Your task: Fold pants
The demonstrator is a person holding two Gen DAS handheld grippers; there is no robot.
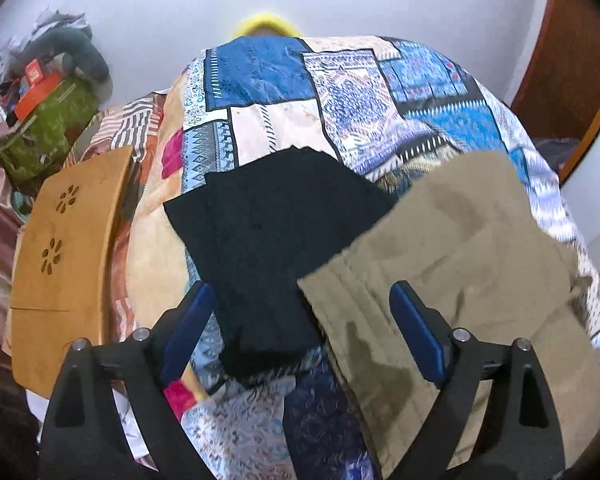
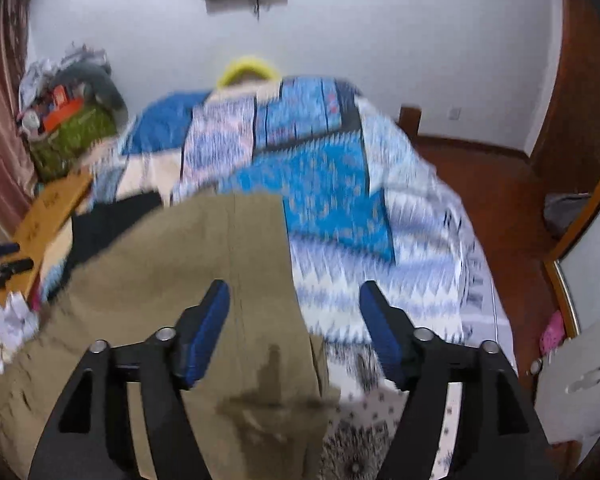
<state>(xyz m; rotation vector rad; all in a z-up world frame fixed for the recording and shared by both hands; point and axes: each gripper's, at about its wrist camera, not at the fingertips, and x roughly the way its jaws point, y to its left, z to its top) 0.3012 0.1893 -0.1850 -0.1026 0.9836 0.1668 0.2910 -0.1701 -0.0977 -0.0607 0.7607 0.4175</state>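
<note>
Khaki pants (image 1: 452, 264) lie on the patchwork bedspread (image 1: 300, 92), at the right of the left wrist view. They also fill the lower left of the right wrist view (image 2: 172, 264), with a dark damp patch near the bottom. A folded black garment (image 1: 268, 240) lies just left of them on the bed. My left gripper (image 1: 302, 304) is open and empty, above the black garment's near end and the khaki edge. My right gripper (image 2: 294, 304) is open and empty, over the right edge of the khaki pants.
A wooden lap table (image 1: 64, 256) lies at the bed's left edge. A green bag with clutter (image 1: 40, 120) sits at the far left. A yellow object (image 1: 266, 26) shows behind the bed. Wooden floor (image 2: 492, 200) and a wooden door frame lie to the right.
</note>
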